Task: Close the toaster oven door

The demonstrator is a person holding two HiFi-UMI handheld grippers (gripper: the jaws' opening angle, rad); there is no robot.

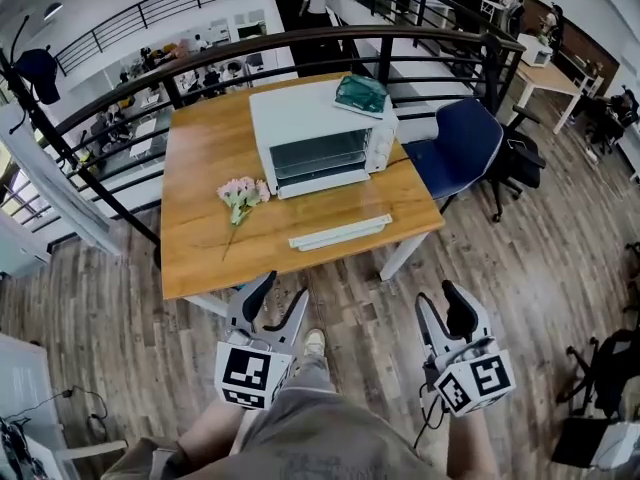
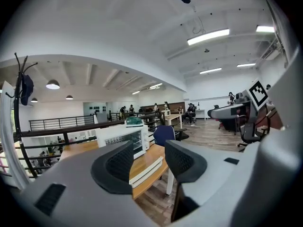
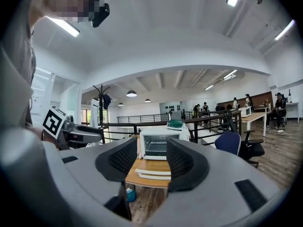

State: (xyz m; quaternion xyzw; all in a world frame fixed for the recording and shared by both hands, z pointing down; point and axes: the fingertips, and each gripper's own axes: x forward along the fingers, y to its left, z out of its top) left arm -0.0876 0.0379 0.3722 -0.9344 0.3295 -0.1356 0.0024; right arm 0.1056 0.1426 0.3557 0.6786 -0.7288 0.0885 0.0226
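Observation:
A white toaster oven (image 1: 320, 136) stands on the wooden table (image 1: 200, 238), its front open; the door (image 1: 340, 233) lies folded down flat toward the near table edge. The oven (image 2: 124, 137) shows past the left jaws, and the oven (image 3: 158, 144) shows between the right jaws. My left gripper (image 1: 270, 308) hangs open and empty below the table's near edge, over the floor. My right gripper (image 1: 447, 313) is held to the right at the same height, also open and empty. Both are well short of the door.
A bunch of pale pink flowers (image 1: 242, 196) lies on the table left of the oven. A green object (image 1: 361, 93) rests on the oven's top. A blue office chair (image 1: 460, 148) stands at the table's right. A black railing (image 1: 300, 43) runs behind the table.

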